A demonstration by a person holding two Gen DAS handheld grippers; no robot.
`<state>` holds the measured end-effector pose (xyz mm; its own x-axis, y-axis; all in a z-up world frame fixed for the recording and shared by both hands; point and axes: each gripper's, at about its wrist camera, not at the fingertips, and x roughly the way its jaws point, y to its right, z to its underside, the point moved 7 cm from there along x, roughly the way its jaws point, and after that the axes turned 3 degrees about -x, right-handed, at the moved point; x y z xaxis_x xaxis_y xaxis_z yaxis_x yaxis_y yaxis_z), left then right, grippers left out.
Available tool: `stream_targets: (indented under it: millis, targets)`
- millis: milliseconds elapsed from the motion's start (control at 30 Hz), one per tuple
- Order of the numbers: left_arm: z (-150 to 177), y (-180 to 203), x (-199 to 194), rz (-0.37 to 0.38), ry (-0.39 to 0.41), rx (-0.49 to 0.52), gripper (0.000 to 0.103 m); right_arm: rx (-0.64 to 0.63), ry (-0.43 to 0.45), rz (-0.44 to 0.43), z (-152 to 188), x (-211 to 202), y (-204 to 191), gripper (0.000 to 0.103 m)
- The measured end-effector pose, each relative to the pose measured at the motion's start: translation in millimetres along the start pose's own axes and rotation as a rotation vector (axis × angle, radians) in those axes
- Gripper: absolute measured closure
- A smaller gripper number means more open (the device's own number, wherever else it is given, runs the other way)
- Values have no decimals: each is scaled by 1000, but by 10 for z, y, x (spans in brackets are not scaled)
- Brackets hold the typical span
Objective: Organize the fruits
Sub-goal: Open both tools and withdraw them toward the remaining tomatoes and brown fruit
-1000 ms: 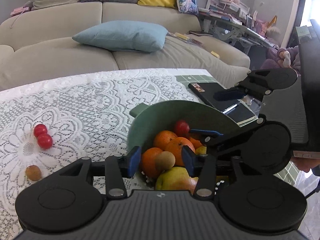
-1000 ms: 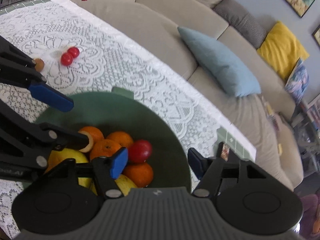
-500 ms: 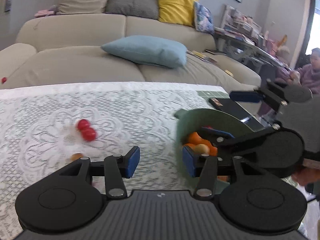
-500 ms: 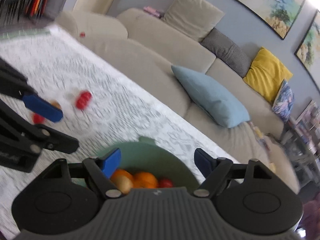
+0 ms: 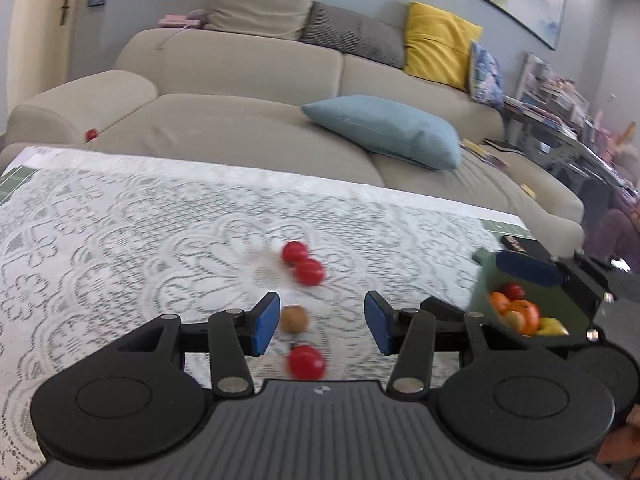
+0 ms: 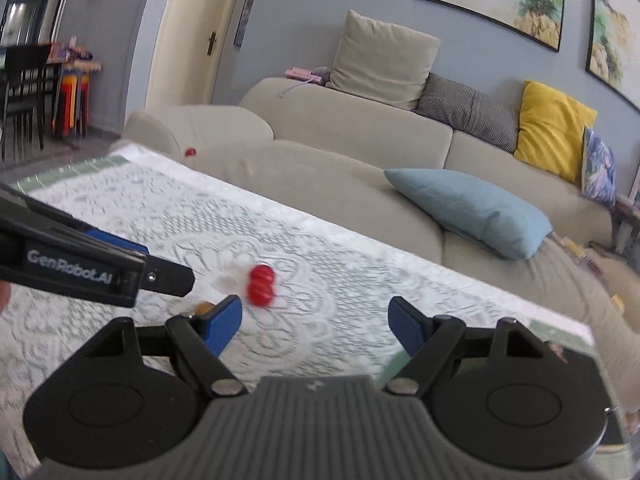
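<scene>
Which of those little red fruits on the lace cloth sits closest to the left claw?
The lone small red round fruit, lowest in the left view, just below the brown one; the other two lie farther off.

Each hand-held gripper, left (image 5: pixel 318 326) and right (image 6: pixel 314 322), is matte black with blue pads (image 5: pixel 264 322) on slim linkage fingers, silver pivot screws, two round discs and a ribbed grey centre. White "GenRobot.AI" lettering (image 6: pixel 70 268) marks the left one's side.

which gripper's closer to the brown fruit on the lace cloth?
Left. The left gripper frames the brown fruit between open fingers; the right gripper sits further right, near the green bowl.
</scene>
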<state>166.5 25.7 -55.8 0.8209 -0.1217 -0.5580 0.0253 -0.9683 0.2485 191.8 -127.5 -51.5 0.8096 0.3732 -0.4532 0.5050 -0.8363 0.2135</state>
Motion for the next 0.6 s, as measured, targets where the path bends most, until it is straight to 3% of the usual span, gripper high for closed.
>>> stream_targets:
  millis: [200, 600]
  targets:
    - [107, -162, 99, -7, -6, -5, 45, 12, -20, -30, 141, 184, -277, 28]
    - [311, -277, 318, 47, -36, 3, 49, 74, -95, -96, 365, 449, -328, 52]
